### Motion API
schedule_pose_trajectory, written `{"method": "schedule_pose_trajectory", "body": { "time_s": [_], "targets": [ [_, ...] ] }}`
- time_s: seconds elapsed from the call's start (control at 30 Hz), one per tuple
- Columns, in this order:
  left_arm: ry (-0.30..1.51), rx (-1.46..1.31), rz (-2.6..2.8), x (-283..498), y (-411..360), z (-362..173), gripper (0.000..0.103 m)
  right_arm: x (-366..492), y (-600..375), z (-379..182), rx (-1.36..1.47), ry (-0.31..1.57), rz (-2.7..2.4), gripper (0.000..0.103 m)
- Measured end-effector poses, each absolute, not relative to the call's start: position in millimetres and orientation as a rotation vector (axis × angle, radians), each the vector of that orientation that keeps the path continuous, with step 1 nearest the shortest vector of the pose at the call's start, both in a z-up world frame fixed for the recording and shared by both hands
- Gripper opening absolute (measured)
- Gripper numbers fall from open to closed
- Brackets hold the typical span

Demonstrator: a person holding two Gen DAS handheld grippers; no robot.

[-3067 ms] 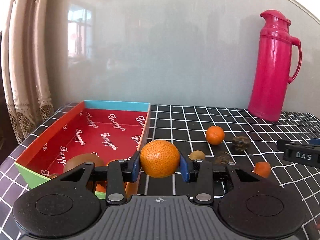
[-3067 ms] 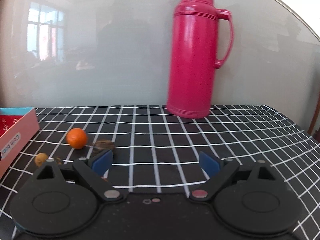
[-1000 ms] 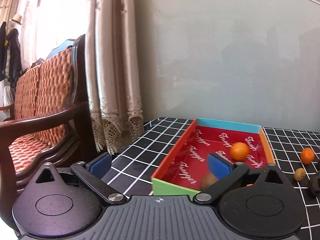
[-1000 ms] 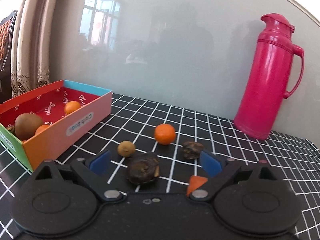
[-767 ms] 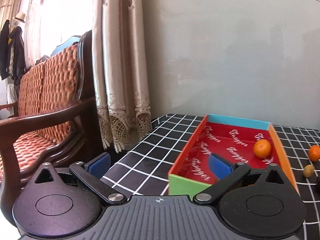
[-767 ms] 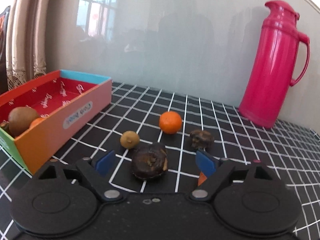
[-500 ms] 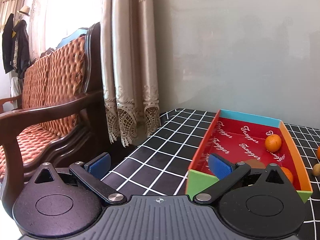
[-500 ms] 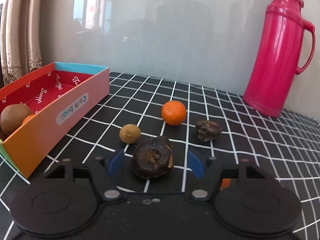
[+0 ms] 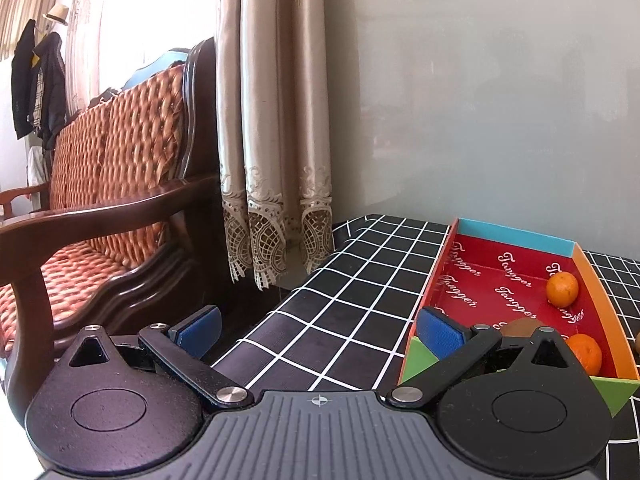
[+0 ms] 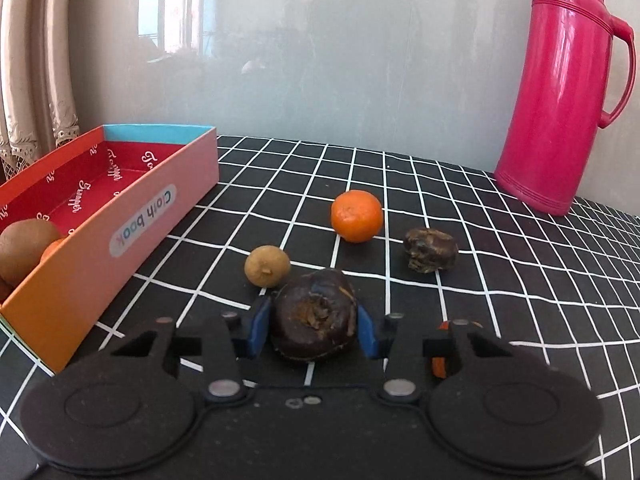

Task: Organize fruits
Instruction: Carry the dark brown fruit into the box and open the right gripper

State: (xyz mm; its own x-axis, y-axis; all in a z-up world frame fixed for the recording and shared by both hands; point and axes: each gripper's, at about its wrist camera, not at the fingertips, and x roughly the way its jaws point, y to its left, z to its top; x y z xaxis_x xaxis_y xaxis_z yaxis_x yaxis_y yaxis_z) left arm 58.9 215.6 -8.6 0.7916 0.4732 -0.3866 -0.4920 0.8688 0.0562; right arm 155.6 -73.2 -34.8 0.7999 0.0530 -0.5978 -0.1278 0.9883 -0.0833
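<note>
The right tongs (image 10: 314, 330) are closing around a dark wrinkled fruit (image 10: 314, 320) that sits on the black-and-white checked counter (image 10: 520, 280), their blue pads (image 10: 258, 326) right against its two sides, though whether they press on it yet is hard to say. Just beyond it lie a small tan fruit (image 10: 267, 266), a tangerine (image 10: 356, 216) and a second dark shrivelled fruit (image 10: 430, 250), all apart from one another, with a pink thermos (image 10: 568, 92) upright at the back right. The left tongs (image 9: 320, 330) hang spread wide and hold nothing, over the counter's left edge beside the red-lined box (image 9: 500, 280), which holds two tangerines (image 9: 562, 289) and a brown fruit; a wooden bench (image 9: 104, 208) and curtain (image 9: 272, 120) stand past it
</note>
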Motion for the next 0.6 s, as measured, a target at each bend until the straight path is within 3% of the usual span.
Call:
{"method": "schedule_pose_trajectory", "body": {
  "time_s": [0.6],
  "targets": [
    [0.391,-0.054,0.551,37.1,234.4,-3.9,0.103,131.8,-27.1,9.6,-0.091,0.467,0.220,0.043]
  ]
}}
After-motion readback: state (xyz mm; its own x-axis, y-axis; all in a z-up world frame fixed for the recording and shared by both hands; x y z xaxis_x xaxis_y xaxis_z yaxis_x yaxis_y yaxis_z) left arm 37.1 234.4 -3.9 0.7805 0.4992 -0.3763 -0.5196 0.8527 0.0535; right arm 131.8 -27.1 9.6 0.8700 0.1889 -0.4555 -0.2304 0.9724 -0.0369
